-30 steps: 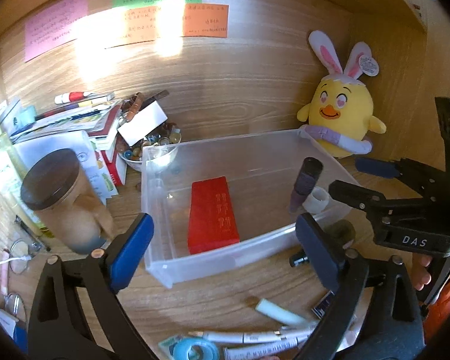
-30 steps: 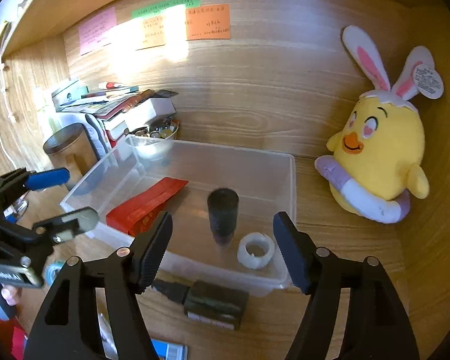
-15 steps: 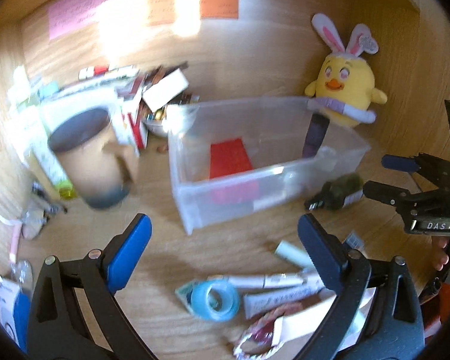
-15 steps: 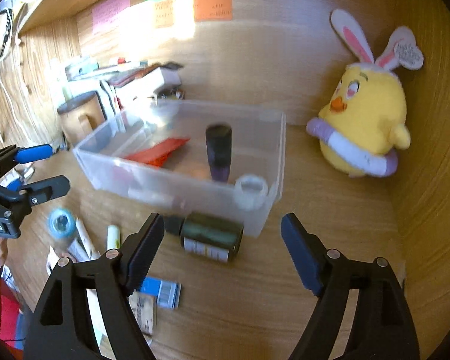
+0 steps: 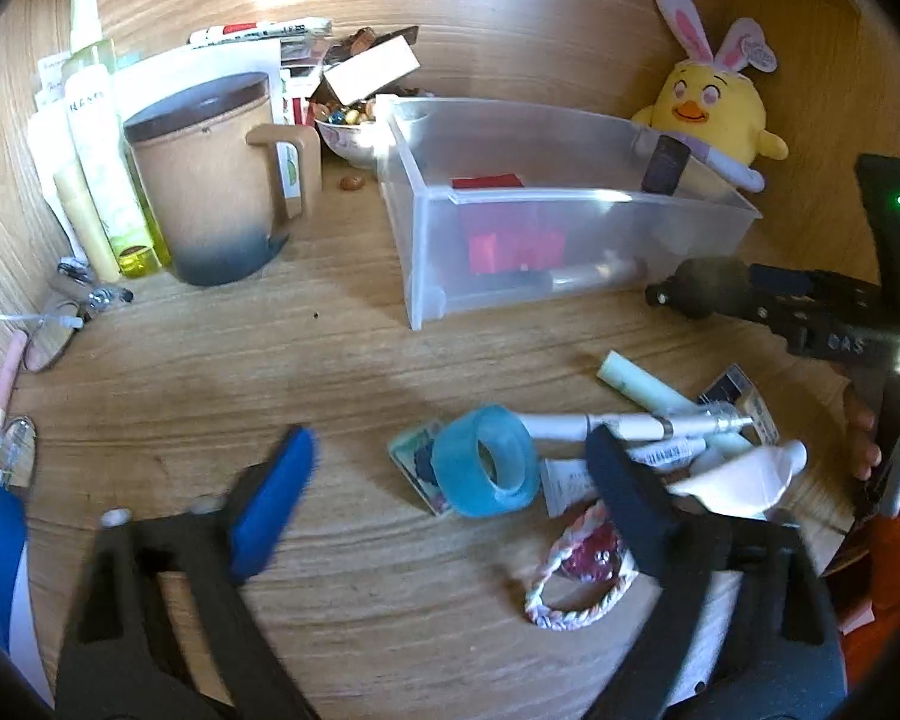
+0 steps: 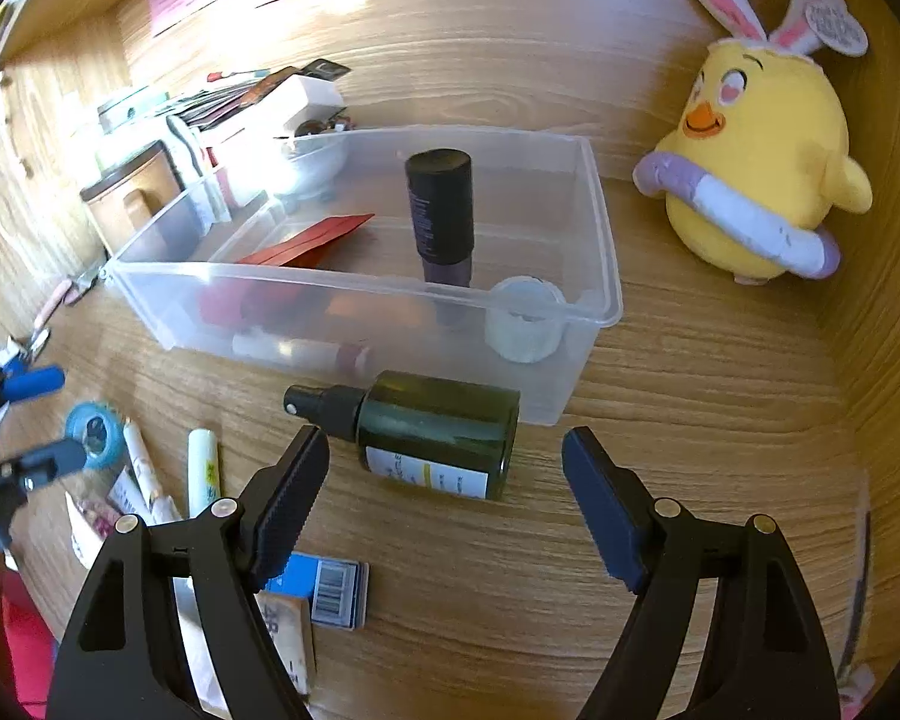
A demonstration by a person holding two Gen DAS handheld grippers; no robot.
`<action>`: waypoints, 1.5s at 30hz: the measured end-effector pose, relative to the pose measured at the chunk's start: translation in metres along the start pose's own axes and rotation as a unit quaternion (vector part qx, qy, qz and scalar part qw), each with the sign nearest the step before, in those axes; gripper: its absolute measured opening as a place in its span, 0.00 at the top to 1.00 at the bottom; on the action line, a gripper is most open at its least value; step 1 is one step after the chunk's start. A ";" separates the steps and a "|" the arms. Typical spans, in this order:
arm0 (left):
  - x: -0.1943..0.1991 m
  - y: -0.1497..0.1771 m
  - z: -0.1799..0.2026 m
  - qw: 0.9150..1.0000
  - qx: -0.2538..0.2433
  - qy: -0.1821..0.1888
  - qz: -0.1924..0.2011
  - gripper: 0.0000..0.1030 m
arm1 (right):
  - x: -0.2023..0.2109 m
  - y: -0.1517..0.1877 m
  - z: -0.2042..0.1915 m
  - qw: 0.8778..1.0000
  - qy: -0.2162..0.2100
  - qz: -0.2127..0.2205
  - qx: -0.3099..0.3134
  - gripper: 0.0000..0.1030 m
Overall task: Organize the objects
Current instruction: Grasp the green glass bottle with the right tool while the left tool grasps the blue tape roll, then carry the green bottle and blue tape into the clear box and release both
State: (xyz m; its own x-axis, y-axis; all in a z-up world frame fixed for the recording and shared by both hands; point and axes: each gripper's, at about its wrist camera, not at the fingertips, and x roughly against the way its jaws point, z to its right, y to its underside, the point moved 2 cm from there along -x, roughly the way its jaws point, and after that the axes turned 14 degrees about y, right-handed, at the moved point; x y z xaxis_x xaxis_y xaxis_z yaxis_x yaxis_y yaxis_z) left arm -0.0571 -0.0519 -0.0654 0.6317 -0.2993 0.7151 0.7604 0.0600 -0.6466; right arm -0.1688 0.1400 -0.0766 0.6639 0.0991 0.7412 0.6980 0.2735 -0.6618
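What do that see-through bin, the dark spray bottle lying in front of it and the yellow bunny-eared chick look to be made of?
Bin: probably plastic, cloudy-clear and glossy; its contents show through.
Spray bottle: dark green and shiny with reflections, glass or hard plastic, I can't tell; paper-looking label.
Chick: soft plush fabric, matte and fuzzy.

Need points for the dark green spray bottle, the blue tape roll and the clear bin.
dark green spray bottle point(image 6: 438, 429), right wrist view, on its glass body above the label.
blue tape roll point(image 5: 486, 461), left wrist view, on its outer blue band.
clear bin point(image 6: 606, 228), right wrist view, on its right rim.
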 end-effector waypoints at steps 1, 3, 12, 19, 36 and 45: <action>-0.002 0.002 0.000 1.000 0.000 0.003 -0.006 0.32 | -0.001 0.000 0.000 1.000 -0.003 -0.003 -0.002 0.25; -0.003 0.003 0.001 1.000 0.001 0.009 -0.004 0.38 | -0.003 0.000 -0.001 1.000 -0.007 -0.006 -0.006 0.28; -0.007 0.004 0.001 1.000 0.011 0.020 0.001 0.72 | -0.008 -0.001 -0.007 1.000 -0.016 -0.013 -0.009 0.47; -0.002 0.006 -0.003 1.000 0.018 0.015 0.006 0.77 | -0.003 -0.001 -0.004 1.000 -0.014 -0.002 -0.016 0.49; 0.003 0.002 -0.003 1.000 0.014 0.005 0.012 0.84 | 0.010 0.009 0.013 0.999 -0.011 0.009 -0.036 0.49; 0.019 -0.019 -0.006 0.999 0.018 0.004 0.047 0.84 | 0.032 0.001 0.020 0.998 -0.021 0.036 -0.052 0.49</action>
State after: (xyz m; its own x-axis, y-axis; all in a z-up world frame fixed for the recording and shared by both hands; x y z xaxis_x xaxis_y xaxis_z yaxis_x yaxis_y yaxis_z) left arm -0.0605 -0.0646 -0.0413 0.6989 -0.2992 0.6496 0.7032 0.1214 -0.7006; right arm -0.1525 0.1628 -0.0510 0.7035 0.1558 0.6934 0.6741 0.1631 -0.7204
